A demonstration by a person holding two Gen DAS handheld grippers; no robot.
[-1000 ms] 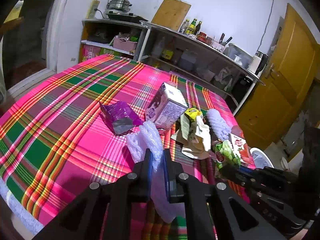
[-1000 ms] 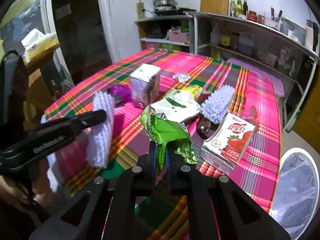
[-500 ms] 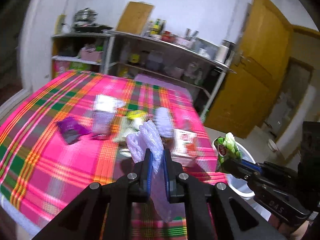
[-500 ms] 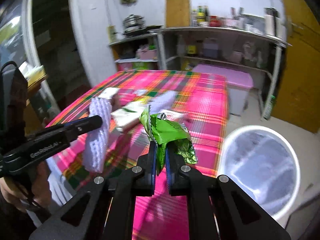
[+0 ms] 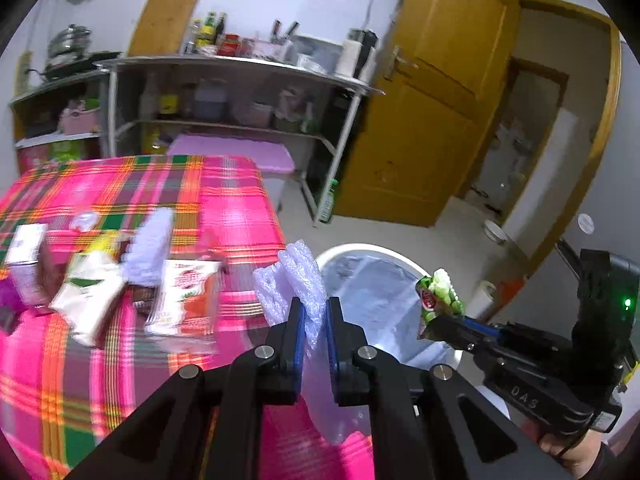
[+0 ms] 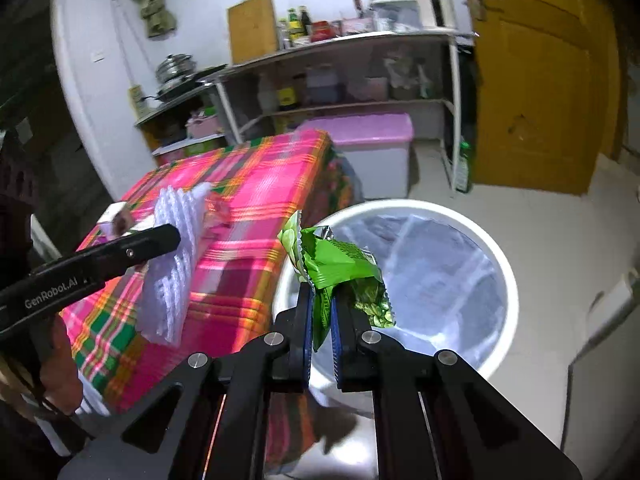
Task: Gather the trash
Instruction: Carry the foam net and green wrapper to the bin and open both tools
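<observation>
Pinched between the nearly closed fingers of the left gripper (image 5: 313, 328), a white foam net sleeve (image 5: 298, 284) is being held in the air over the near edge of the table (image 5: 236, 216), its top sticking up past the fingertips and its lower end hanging below them. Squeezed just as tightly in the right gripper (image 6: 321, 320), a crumpled green snack wrapper (image 6: 340, 268) is being held above the near rim of the white trash bin (image 6: 496, 256), which is lined with a clear bag and is standing on the floor just beside the table's corner. Farther back on the pink plaid cloth, a red-and-white carton (image 5: 182, 296), a white pouch (image 5: 90, 300), a second foam sleeve (image 5: 150, 246) and a small box (image 5: 26, 256) are being shown blurred, lying close together. Behind them, a metal shelf rack (image 5: 240, 68) and a yellow door (image 5: 432, 112) are being seen against the wall.
</observation>
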